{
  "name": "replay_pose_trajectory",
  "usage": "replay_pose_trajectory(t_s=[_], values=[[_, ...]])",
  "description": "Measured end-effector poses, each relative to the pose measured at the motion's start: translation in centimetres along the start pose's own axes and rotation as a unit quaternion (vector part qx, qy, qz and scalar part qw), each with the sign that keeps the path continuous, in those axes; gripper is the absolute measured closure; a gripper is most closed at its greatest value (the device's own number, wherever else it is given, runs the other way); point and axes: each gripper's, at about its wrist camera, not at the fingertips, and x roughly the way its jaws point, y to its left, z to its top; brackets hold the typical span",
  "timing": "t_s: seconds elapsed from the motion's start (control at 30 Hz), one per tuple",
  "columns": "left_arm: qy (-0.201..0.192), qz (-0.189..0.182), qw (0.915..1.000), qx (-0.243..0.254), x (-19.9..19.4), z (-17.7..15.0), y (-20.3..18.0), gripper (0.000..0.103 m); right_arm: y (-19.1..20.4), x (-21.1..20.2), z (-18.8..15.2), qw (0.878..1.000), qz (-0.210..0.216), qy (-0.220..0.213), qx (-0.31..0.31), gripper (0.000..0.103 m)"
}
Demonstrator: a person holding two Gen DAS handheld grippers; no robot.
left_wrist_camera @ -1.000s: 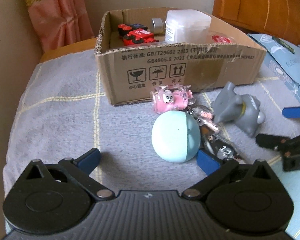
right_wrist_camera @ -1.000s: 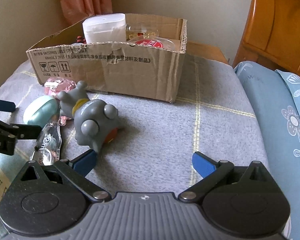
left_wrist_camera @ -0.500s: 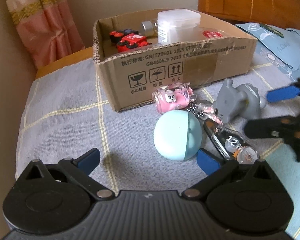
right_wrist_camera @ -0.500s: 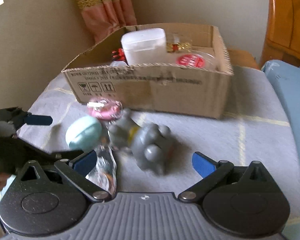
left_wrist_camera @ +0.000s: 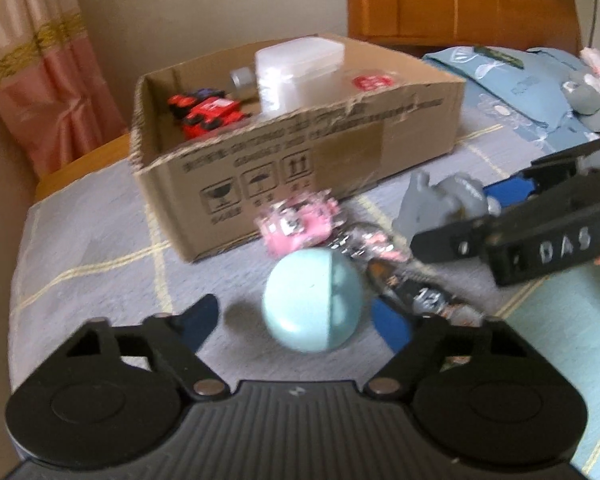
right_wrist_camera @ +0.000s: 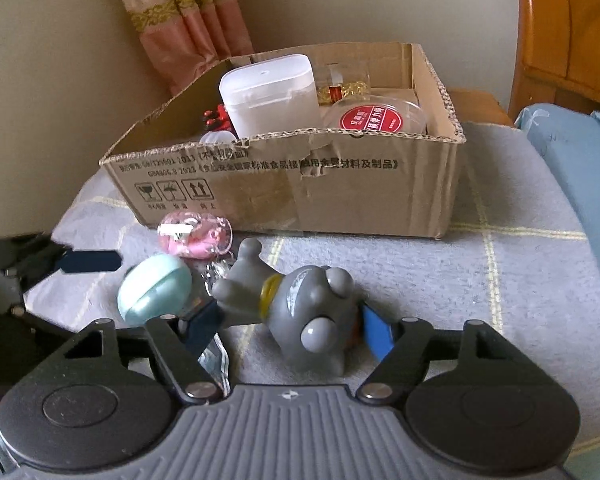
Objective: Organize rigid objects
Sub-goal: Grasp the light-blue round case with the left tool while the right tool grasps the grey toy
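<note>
Lying sideways, grey toy [right_wrist_camera: 300,316] long axis level, feet leftward

We note a plain beige wall [right_wrist_camera: 380,4] behind the work area, evenly lit by soft daylight, with no lamp in view. A pink curtain [left_wrist_camera: 48,92] with a gold patterned band hangs at the left, also seen from the right wrist view [right_wrist_camera: 188,12]. Orange-brown wooden furniture with panelled faces [left_wrist_camera: 460,0] stands at the right. The surface is covered by a grey cloth [right_wrist_camera: 520,264] with pale yellow grid lines. We record light blue bedding with a floral print [left_wrist_camera: 520,80] beside it.
</note>
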Motion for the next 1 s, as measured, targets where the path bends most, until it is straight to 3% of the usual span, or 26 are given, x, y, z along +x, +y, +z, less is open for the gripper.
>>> replay_pose_trajectory(t_s=[0.13, 0.2, 0.37, 0.73, 0.83, 1.0], values=[[-0.002, -0.017, 0.9998, 0.005, 0.3, 0.5, -0.4, 0.048, -0.2, -0.8, -0.5, 0.999, -0.027, 0.003, -0.029, 0.024], [-0.001, -0.021, 0.9998, 0.005, 0.4, 0.8, -0.5, 0.051, -0.2, -1.1, -0.7, 0.997, -0.051, 0.001, -0.052, 0.024], [-0.004, -0.016, 0.9998, 0.010, 0.6, 1.0, -0.7, 0.048, -0.7, -1.0, -1.0, 0.997, -0.057, 0.003, -0.056, 0.023], [-0.002, -0.018, 0.9998, 0.000, 0.6, 0.9, -0.6, 0.051, -1.3, -0.6, -0.4, 0.999, -0.049, 0.002, 0.021, 0.019], [0.001, -0.018, 0.9998, -0.004, 0.5, 0.9, -0.5, 0.051, -0.7, -0.4, -0.6, 0.998, -0.069, 0.001, -0.001, 0.024], [0.015, -0.016, 0.9997, 0.005, 0.0, 0.9, -0.6, 0.051, -0.8, -0.7, -0.7, 0.998, -0.062, 0.005, -0.028, 0.025]])
